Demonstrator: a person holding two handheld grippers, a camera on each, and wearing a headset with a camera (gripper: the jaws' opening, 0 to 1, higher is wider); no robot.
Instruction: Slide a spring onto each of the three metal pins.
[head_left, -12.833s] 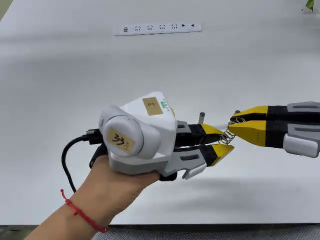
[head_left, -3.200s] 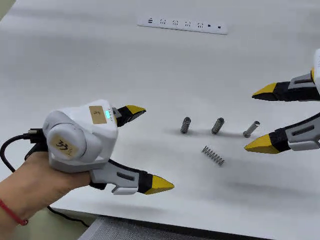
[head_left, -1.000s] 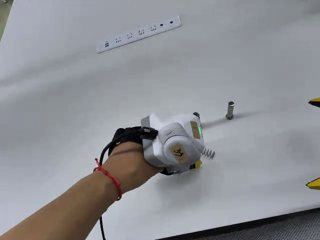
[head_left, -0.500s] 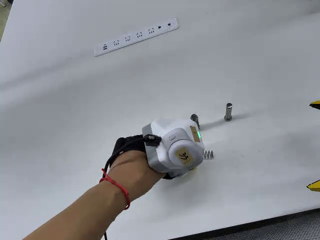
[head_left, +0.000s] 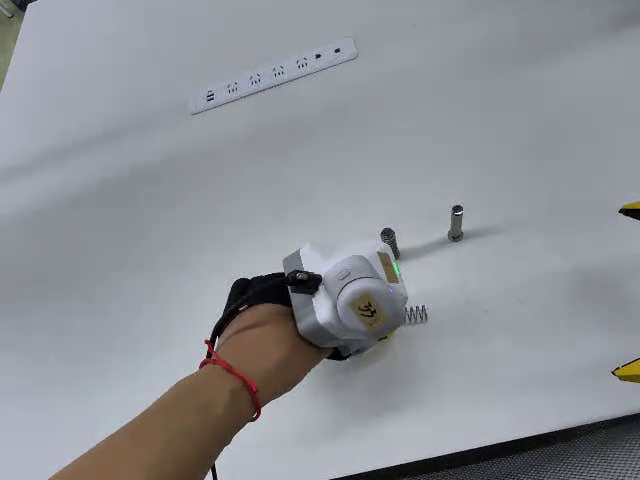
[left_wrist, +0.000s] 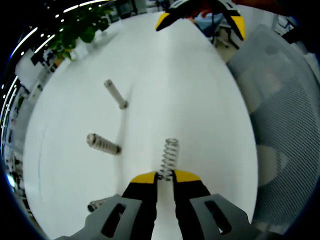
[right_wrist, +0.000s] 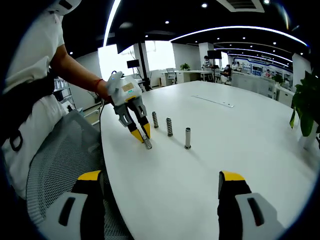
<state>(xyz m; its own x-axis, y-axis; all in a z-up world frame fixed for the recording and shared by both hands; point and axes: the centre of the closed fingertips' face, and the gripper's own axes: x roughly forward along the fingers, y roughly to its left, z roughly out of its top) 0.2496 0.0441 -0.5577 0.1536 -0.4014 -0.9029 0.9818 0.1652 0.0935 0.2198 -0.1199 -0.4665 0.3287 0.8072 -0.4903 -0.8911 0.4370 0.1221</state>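
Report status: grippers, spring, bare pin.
Left gripper shut on spring end, low over table. Right gripper open, standing off. One pin bare, upright; nothing between it and spring.

an open-plan office is shown: a large white meeting table (right_wrist: 210, 125), with a power strip (head_left: 272, 74) laid on it, is flanked by a grey mesh chair (right_wrist: 60, 150) and potted plants (right_wrist: 304, 107). long curved light strips (right_wrist: 240, 29) are set in a dark ceiling (right_wrist: 165, 20). rows of desks (right_wrist: 192, 75) and a monitor (right_wrist: 133, 63) are seen near bright windows (right_wrist: 114, 60).
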